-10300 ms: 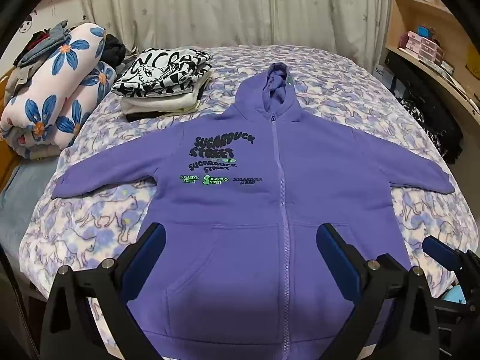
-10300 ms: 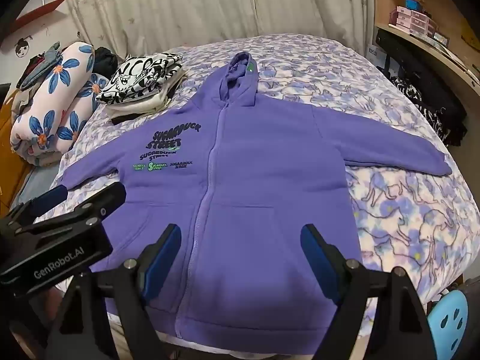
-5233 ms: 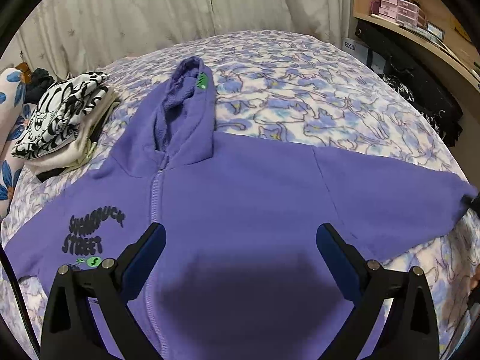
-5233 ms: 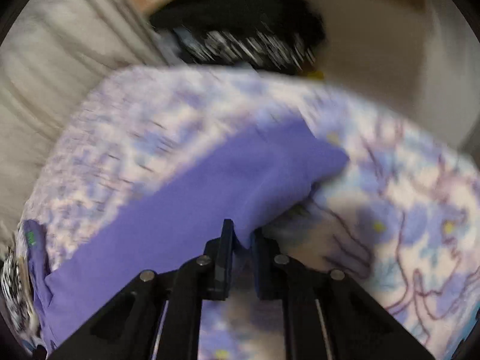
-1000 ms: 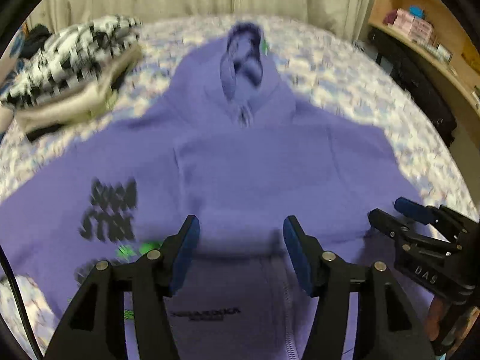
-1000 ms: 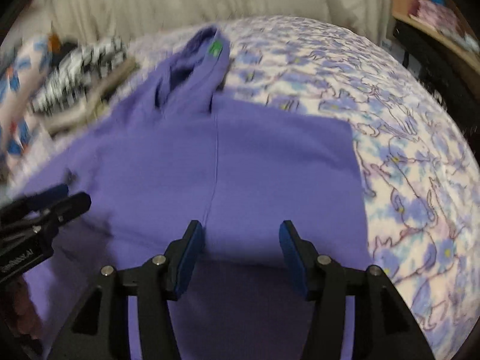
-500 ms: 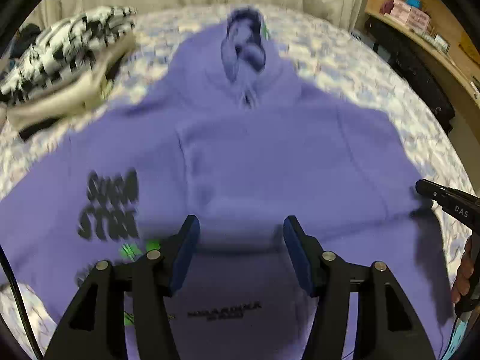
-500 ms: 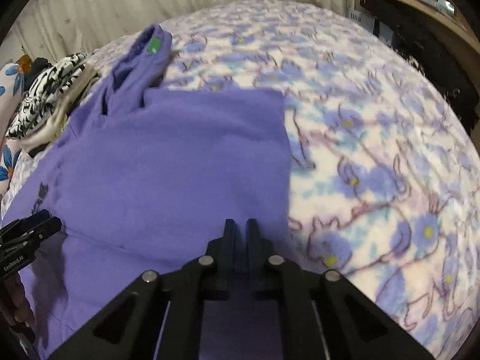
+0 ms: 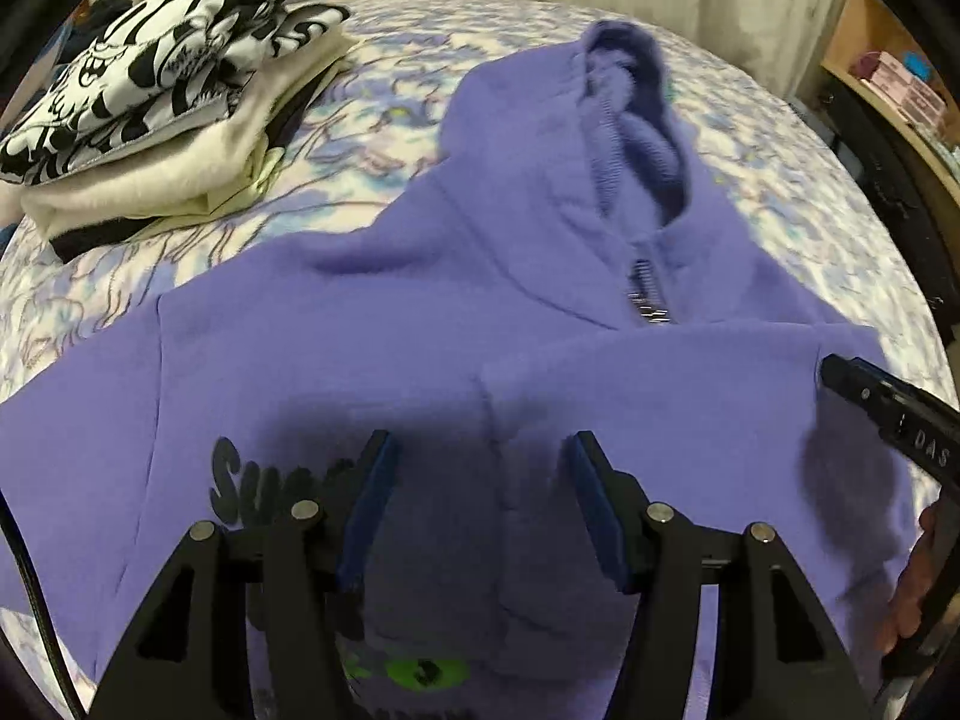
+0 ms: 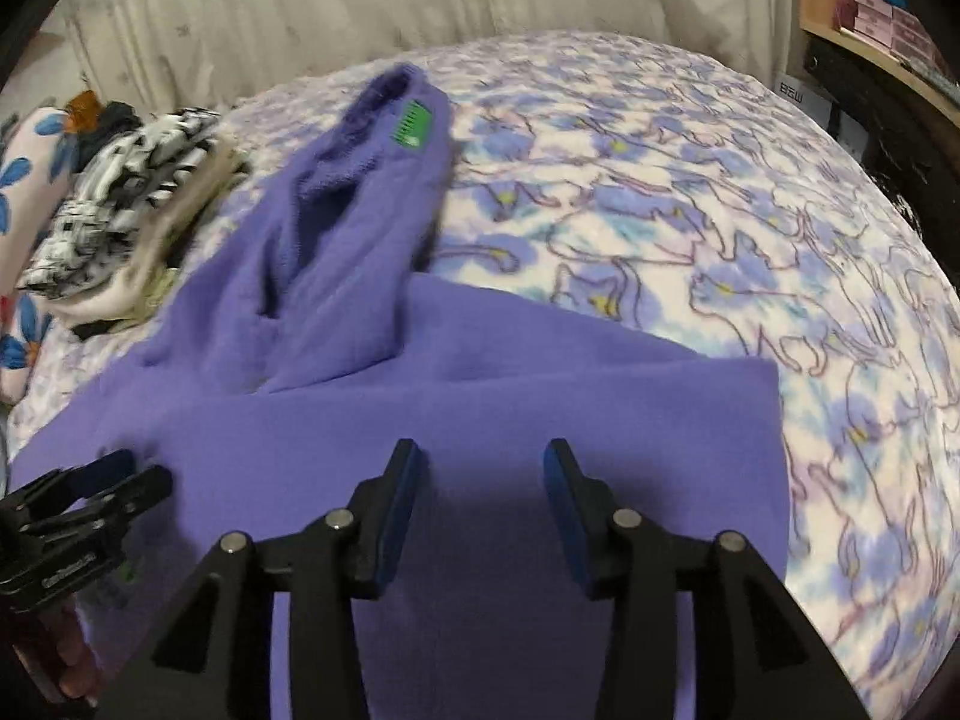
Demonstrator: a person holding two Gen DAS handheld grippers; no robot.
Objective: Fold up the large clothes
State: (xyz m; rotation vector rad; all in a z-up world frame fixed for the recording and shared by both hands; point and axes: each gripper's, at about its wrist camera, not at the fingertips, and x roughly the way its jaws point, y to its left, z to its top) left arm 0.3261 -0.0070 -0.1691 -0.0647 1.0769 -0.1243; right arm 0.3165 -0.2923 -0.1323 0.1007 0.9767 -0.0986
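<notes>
Folded clothes stack [image 9: 162,102]: black-and-white patterned garment on top, cream and dark pieces beneath; at the far left of the bed, just beside the hoodie's shoulder.

Rolled floral quilt [image 10: 18,228]: pink with blue flowers, at the left edge behind the stack.

Bed cover [image 10: 690,210]: fleece, white with a purple-blue cat print; carries everything listed.

Purple fleece zip hoodie [image 9: 420,348]: lies flat, front up, across the middle of the bed. Black lettering and a green mark on the chest, left of the zip. Hood [image 9: 630,138] points toward the pale curtain [image 10: 300,6]. Its right side is folded in over the body, leaving a straight edge against the bare cover.

Left claw [image 9: 480,504]: released, blue pads apart above the chest, nothing between them; whether the tips touch the cloth cannot be told.

Right claw [image 10: 483,504]: jaws opening, pads apart over the folded-in panel, nothing between them.

Wooden shelf [image 10: 876,18]: far right, holding small pink boxes.
</notes>
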